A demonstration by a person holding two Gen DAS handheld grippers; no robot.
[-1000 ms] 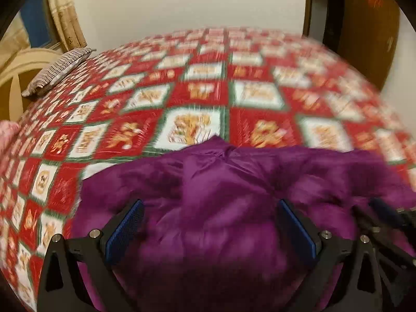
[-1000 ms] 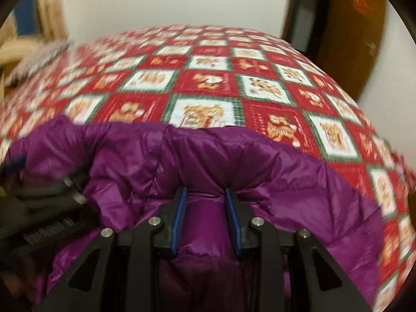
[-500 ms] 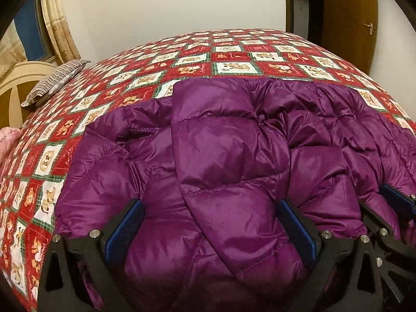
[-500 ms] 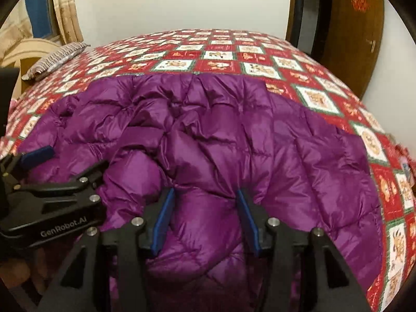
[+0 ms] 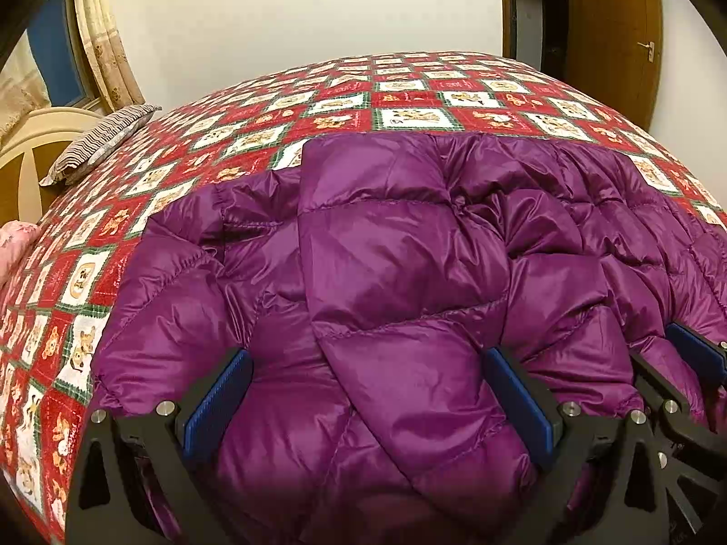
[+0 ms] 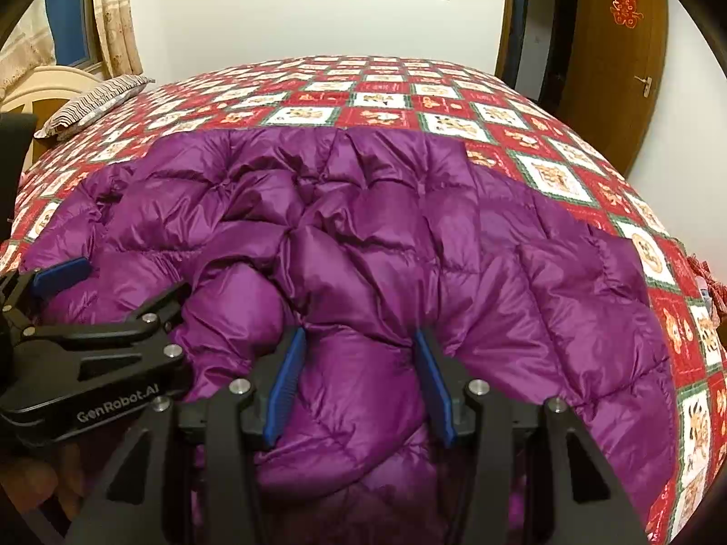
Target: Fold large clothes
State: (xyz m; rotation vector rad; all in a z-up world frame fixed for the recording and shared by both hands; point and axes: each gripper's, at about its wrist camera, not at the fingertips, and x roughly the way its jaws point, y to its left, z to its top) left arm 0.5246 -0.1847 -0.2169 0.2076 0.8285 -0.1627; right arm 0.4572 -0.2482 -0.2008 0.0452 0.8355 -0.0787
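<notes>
A purple quilted down jacket (image 5: 400, 250) lies spread and rumpled across the near part of the bed. In the left wrist view my left gripper (image 5: 365, 354) stands wide open low over its near edge, and the fabric runs loosely between the fingers. My right gripper (image 6: 358, 334) is open about halfway, with a puffy fold of the jacket (image 6: 386, 227) lying between its blue pads, apparently loose. The two grippers sit side by side. The left gripper (image 6: 118, 281) shows at the left of the right wrist view. The right gripper (image 5: 672, 354) shows at the right edge of the left wrist view.
The bed is covered by a red, white and green patchwork quilt (image 5: 409, 104). A striped pillow (image 5: 100, 141) and a cream headboard (image 5: 32, 136) are at the far left. A brown door (image 5: 613, 45) and a dark doorway stand at the back right.
A second ago the right gripper was shut on a jacket fold; it has opened. The jacket now lies spread farther over the quilt. Nothing has moved in the last half second.
</notes>
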